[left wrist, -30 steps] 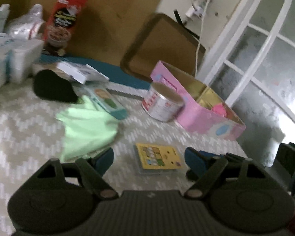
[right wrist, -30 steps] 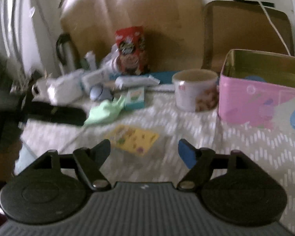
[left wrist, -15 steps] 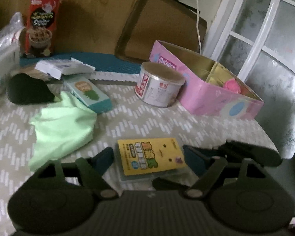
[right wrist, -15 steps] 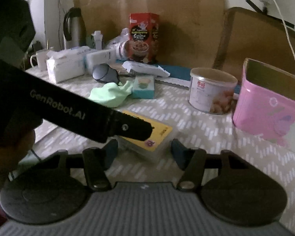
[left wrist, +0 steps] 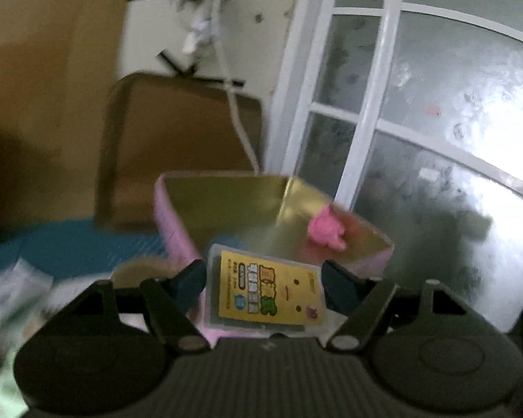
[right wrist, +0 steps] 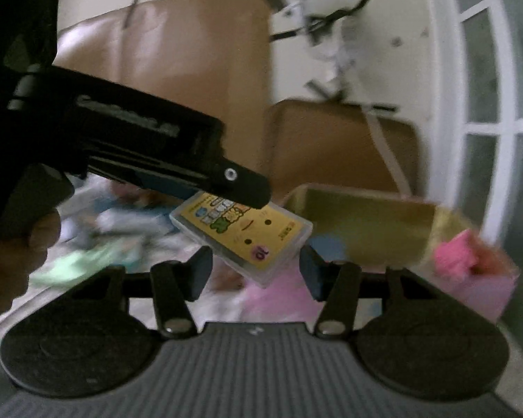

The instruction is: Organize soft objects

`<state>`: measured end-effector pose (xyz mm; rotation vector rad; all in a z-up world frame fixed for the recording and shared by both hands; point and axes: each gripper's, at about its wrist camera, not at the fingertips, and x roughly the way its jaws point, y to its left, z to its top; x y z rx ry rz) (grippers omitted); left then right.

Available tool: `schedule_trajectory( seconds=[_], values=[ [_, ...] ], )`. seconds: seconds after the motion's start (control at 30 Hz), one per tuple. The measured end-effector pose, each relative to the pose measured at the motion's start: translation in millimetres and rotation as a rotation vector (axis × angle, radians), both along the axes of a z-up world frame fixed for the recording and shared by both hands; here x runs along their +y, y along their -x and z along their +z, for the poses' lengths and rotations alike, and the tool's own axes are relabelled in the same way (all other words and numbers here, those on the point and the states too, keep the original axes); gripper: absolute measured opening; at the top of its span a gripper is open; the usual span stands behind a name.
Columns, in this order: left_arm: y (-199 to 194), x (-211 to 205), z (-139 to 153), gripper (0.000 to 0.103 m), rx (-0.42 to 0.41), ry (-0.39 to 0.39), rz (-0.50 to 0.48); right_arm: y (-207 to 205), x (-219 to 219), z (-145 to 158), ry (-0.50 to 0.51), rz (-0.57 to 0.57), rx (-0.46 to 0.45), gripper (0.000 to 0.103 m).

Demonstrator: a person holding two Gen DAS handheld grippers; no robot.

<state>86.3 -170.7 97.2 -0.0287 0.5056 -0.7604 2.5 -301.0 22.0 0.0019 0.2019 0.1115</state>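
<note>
My left gripper (left wrist: 263, 280) is shut on a yellow tissue pack (left wrist: 266, 291) in clear wrap and holds it in the air in front of the pink box (left wrist: 177, 230). The box is open, gold inside, with a pink soft toy (left wrist: 326, 231) in it. In the right wrist view the left gripper (right wrist: 240, 191) comes in from the left with the pack (right wrist: 247, 233) lifted near the box (right wrist: 366, 216) and the pink toy (right wrist: 456, 254). My right gripper (right wrist: 256, 271) is open and empty, just below the pack.
A light green cloth (right wrist: 87, 261) and blurred packets lie on the patterned tablecloth at the left. A brown board (left wrist: 177, 146) leans behind the box. A white-framed frosted window (left wrist: 418, 139) is on the right. A blue mat (left wrist: 69, 244) lies at the back left.
My left gripper has closed on the yellow pack and lifted it off the table toward the pink box. Both views have swung up and right.
</note>
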Motion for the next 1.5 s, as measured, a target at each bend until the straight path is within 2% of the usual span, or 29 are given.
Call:
schedule_trajectory(
  seconds=[0.07,0.13,0.2,0.23,0.3,0.4,0.53,0.63,0.73,0.8,0.87,0.97,1.1,1.2,1.27,1.33,1.5],
  values=[
    [-13.4,-26.2,5.5,0.078,-0.033,0.001,-0.015,-13.7,-15.7,-0.1,0.014,-0.051,-0.01,0.058],
    [-29.6,-49.6,3.2,0.078,-0.029,-0.012,-0.029,-36.5,-28.7,-7.8,0.044,-0.135,0.01,0.059],
    [-44.5,-66.8,-3.9,0.07,0.014,-0.047,-0.009,-53.1,-40.2,-19.2,0.086,-0.27,0.06,0.059],
    [-47.7,-67.8,-7.2,0.067,0.033,-0.053,0.015,-51.7,-47.5,-22.2,0.052,-0.296,0.068,0.059],
    [-43.1,-53.2,-10.6,0.067,0.053,-0.015,0.024,-35.0,-61.7,-22.5,-0.07,-0.274,0.046,0.059],
    [-18.9,-14.4,-11.9,0.069,0.023,0.015,0.024,-14.8,-58.6,-23.3,-0.114,-0.263,0.005,0.059],
    [15.5,60.6,-20.9,0.07,0.04,0.038,0.073,-4.8,-36.3,-17.6,-0.166,-0.1,0.0,0.059],
    [36.6,120.5,-40.8,0.07,0.044,-0.028,0.222,-6.7,-2.5,-10.7,-0.156,0.076,0.03,0.059],
    [37.9,173.1,-58.4,0.07,0.103,-0.051,0.373,-18.4,38.2,-3.1,-0.143,0.239,0.077,0.058],
    [34.2,202.8,-67.0,0.07,0.109,-0.072,0.478,-33.8,66.4,1.3,-0.147,0.312,0.137,0.058],
    [30.6,225.7,-72.9,0.07,0.08,-0.082,0.553,-53.5,93.9,3.9,-0.157,0.361,0.183,0.058],
    [24.3,247.6,-80.9,0.07,0.074,-0.069,0.622,-88.4,120.8,7.7,-0.277,0.418,0.29,0.058],
    [19.5,268.8,-86.3,0.073,0.134,0.064,0.623,-137.6,142.2,0.2,-0.515,0.423,0.481,0.056],
    [19.5,277.5,-89.2,0.073,0.168,0.144,0.602,-161.3,147.1,-17.2,-0.705,0.357,0.594,0.052],
    [17.2,279.4,-91.2,0.073,0.183,0.18,0.585,-170.6,147.7,-25.6,-0.793,0.294,0.627,0.052],
    [15.6,279.4,-91.7,0.073,0.189,0.194,0.568,-175.5,148.0,-29.3,-0.851,0.239,0.618,0.05],
    [25.4,271.5,-88.8,0.078,0.127,0.166,0.538,-183.9,149.0,-28.5,-0.955,0.167,0.611,0.05]
  ],
)
